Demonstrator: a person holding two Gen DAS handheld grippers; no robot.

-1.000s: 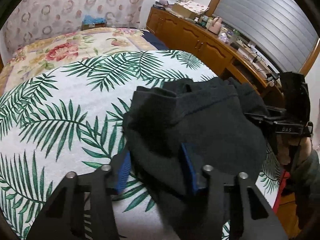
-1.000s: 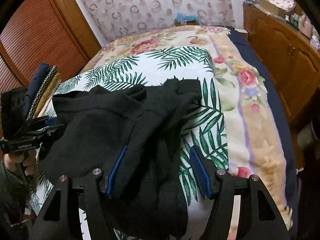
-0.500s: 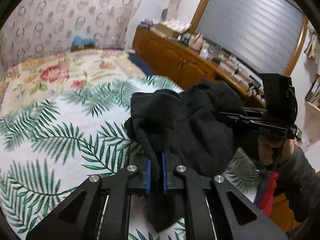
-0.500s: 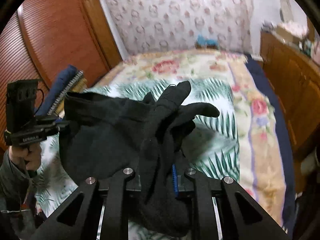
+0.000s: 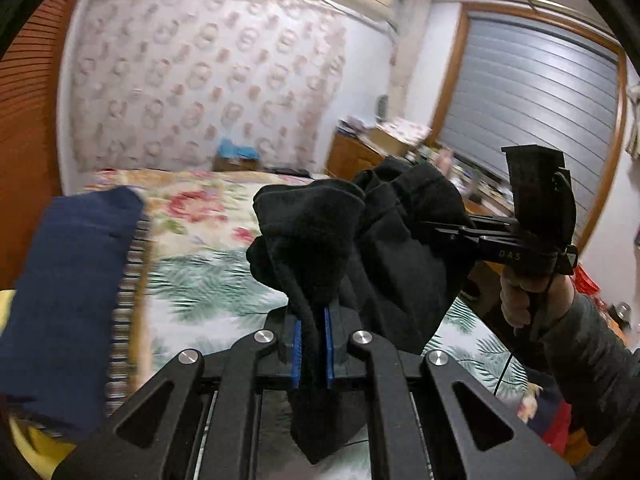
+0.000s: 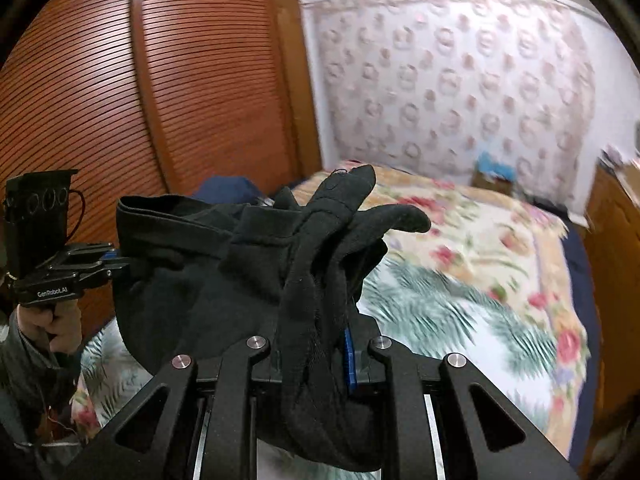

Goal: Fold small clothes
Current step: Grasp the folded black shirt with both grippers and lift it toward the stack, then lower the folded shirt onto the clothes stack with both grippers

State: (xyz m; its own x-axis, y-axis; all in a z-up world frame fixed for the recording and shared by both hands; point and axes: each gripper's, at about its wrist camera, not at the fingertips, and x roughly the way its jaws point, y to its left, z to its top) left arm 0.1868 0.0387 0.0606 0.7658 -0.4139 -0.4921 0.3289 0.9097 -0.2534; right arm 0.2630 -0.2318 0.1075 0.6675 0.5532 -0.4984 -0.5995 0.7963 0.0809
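The black garment [image 5: 360,248] now hangs in the air above the bed [image 5: 208,280], no longer lying on it. The left gripper [image 5: 311,354] and right gripper [image 6: 316,354], previously open, each clamp one edge. Judgement: lifted for spreading before the fold.

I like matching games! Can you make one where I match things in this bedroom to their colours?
Things:
1. soft fleece garment held up between both grippers
2. slatted wooden wardrobe door
3. folded cloth at the bed's left edge
4. palm-leaf print on the bedspread

Colours:
A. navy blue
B. green
C. black
D. reddish brown

Pairs: 1-C, 2-D, 3-A, 4-B
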